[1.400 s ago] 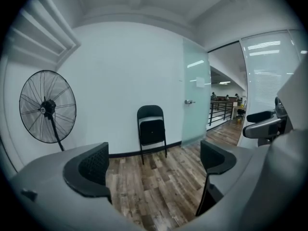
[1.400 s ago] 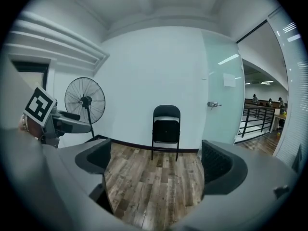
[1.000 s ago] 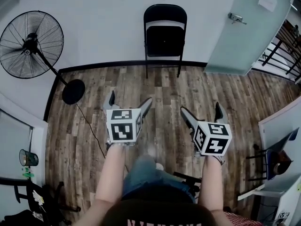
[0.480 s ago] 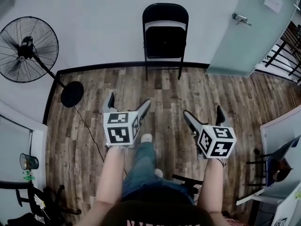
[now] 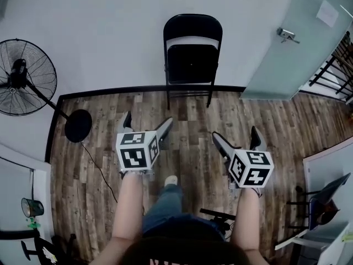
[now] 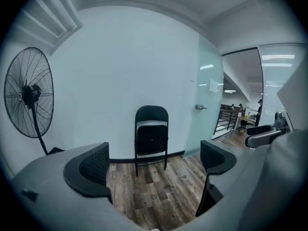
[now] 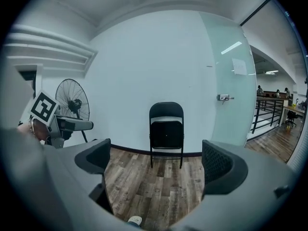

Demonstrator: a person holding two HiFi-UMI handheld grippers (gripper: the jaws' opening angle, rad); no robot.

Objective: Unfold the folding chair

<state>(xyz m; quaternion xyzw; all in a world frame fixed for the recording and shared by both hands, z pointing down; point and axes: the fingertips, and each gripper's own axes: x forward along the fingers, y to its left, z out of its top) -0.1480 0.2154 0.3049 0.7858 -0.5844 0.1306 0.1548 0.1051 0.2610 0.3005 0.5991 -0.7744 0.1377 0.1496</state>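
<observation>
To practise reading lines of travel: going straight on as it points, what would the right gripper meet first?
Probably the folded chair, centred ahead of the open right gripper; only floor shows between.

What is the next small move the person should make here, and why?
Probably a step forward toward the chair. It stands folded against the wall. The left gripper and right gripper are both open and empty, and a stretch of wooden floor lies between them and the chair, so they seem too far to grasp it.
</observation>
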